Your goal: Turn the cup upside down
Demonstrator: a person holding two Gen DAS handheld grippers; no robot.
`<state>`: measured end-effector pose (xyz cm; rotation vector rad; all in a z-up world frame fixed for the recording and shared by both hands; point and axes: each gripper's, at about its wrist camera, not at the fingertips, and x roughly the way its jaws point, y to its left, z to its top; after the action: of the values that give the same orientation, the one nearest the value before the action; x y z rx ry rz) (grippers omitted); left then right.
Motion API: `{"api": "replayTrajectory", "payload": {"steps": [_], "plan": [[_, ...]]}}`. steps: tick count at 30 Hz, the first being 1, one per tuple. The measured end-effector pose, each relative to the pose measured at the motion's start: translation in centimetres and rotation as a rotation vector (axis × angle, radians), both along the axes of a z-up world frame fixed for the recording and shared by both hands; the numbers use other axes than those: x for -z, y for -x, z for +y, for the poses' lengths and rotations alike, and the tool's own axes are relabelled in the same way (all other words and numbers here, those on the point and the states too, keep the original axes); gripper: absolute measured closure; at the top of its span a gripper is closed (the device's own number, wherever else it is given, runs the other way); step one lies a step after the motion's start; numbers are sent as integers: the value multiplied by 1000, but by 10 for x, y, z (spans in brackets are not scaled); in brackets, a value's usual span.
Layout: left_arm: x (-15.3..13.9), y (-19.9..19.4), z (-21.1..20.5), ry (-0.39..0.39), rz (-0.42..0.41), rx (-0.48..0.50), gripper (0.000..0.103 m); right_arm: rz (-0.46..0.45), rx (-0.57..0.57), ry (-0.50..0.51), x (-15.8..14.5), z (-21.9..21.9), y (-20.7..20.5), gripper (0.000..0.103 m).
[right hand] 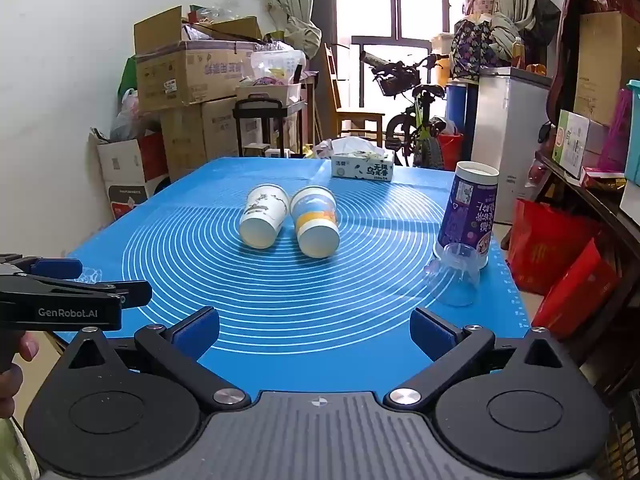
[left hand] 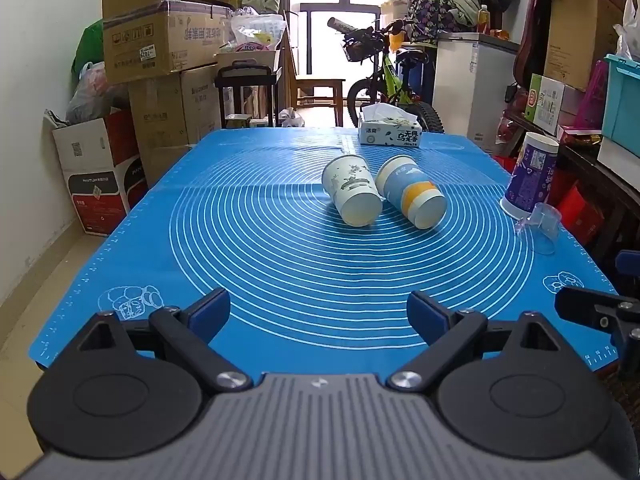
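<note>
Two paper cups lie on their sides in the middle of the blue mat [left hand: 280, 264]: a white cup with a bird print [left hand: 351, 190] [right hand: 264, 216] and, touching its right side, a blue and orange cup [left hand: 412, 192] [right hand: 315, 221]. A purple cup [left hand: 530, 174] [right hand: 469, 210] stands upside down at the right edge. A clear plastic cup [left hand: 540, 229] [right hand: 456, 276] lies on its side in front of it. My left gripper [left hand: 318, 314] is open and empty near the mat's front edge. My right gripper [right hand: 315, 332] is open and empty, to the right of the left one.
A tissue box [left hand: 389, 130] [right hand: 362, 166] sits at the mat's far edge. Cardboard boxes [left hand: 160, 40] stack along the left wall. A bicycle [left hand: 384, 80] and a white cabinet [left hand: 472, 80] stand behind the table. Shelves and red bags [right hand: 560, 264] crowd the right side.
</note>
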<state>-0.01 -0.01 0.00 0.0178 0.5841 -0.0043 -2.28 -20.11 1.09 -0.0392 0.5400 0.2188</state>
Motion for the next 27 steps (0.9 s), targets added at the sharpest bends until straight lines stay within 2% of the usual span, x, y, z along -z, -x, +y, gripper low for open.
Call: {"api": "replayTrajectory", "payload": {"steps": [27], "plan": [[1, -2, 0, -2, 8, -1, 9, -7, -1, 4, 0, 6, -1, 0]]}}
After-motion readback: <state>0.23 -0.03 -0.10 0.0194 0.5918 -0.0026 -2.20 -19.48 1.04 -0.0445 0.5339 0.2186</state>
